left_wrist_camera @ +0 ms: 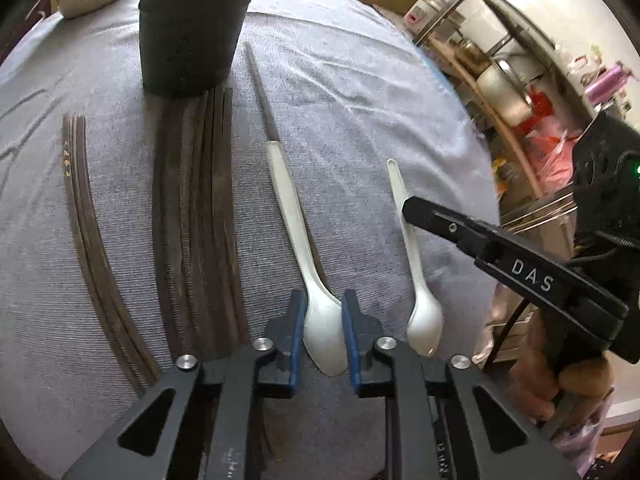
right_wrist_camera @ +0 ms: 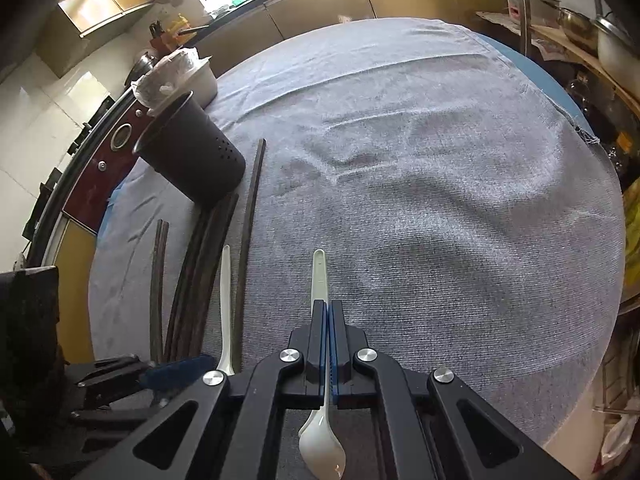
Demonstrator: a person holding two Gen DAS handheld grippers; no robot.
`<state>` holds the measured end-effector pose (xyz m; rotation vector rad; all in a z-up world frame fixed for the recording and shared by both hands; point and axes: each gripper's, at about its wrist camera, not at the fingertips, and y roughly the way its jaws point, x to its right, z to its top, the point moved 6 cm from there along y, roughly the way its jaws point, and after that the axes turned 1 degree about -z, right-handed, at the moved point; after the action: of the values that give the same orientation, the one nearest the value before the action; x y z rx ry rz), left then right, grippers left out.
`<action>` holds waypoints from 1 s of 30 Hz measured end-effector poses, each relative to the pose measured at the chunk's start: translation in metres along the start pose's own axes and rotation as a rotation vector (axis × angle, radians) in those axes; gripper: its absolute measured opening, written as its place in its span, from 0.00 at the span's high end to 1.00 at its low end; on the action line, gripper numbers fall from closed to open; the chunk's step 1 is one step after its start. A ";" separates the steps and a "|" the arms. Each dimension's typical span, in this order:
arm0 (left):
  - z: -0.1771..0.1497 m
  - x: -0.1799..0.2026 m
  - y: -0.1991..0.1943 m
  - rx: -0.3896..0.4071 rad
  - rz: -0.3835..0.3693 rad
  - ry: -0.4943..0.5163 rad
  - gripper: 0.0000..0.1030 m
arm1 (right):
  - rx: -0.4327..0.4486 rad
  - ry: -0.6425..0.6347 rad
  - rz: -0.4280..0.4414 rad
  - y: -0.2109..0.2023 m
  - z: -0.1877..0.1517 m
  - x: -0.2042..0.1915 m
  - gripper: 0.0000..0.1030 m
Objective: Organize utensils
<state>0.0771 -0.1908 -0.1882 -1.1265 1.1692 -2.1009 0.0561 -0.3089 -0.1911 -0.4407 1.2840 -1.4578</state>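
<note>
- Now right gripper [right_wrist_camera: 329,312]: jaws clamped on handle of white spoon [right_wrist_camera: 320,280] above grey cloth [right_wrist_camera: 440,220].
- Left gripper [left_wrist_camera: 322,316]: jaws apart, astride second spoon [left_wrist_camera: 316,312] beside chopsticks [left_wrist_camera: 196,208].
- Black holder [left_wrist_camera: 192,28] upright beyond.

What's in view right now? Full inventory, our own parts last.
spoons: 2, white, on the cloth; one between the left jaws, the other clamped by the right jaws
chopsticks: dark brown; a small group at left, a bigger bundle below the holder, one single stick beside it; exact count unclear
holder: 1, black, perforated, upright at far left of table
cloth: 1, grey-blue, covering the table
container: 1, pale, behind the holder
left gripper: jaws open around a spoon bowl
right gripper: jaws shut on a spoon handle
</note>
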 end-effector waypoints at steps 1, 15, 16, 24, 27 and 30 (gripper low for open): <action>0.001 0.000 -0.002 0.008 -0.004 0.000 0.90 | 0.002 -0.001 0.002 -0.001 0.000 -0.001 0.99; -0.008 -0.001 -0.014 0.007 0.021 0.030 0.98 | 0.018 -0.014 0.002 -0.006 -0.001 -0.012 0.99; -0.010 -0.001 -0.011 -0.010 0.031 0.030 0.95 | 0.015 -0.013 0.002 -0.005 -0.002 -0.012 0.99; -0.003 0.004 -0.005 -0.057 0.024 -0.027 0.52 | 0.021 -0.009 0.008 -0.008 -0.004 -0.010 0.99; 0.005 0.002 -0.001 -0.065 0.014 -0.068 0.52 | 0.025 -0.005 0.006 -0.010 -0.004 -0.005 0.99; 0.019 0.003 0.005 -0.071 0.036 -0.096 0.52 | 0.026 0.010 0.004 -0.012 -0.005 0.003 0.99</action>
<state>0.0915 -0.2041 -0.1854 -1.2148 1.2177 -1.9705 0.0450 -0.3109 -0.1834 -0.4136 1.2724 -1.4731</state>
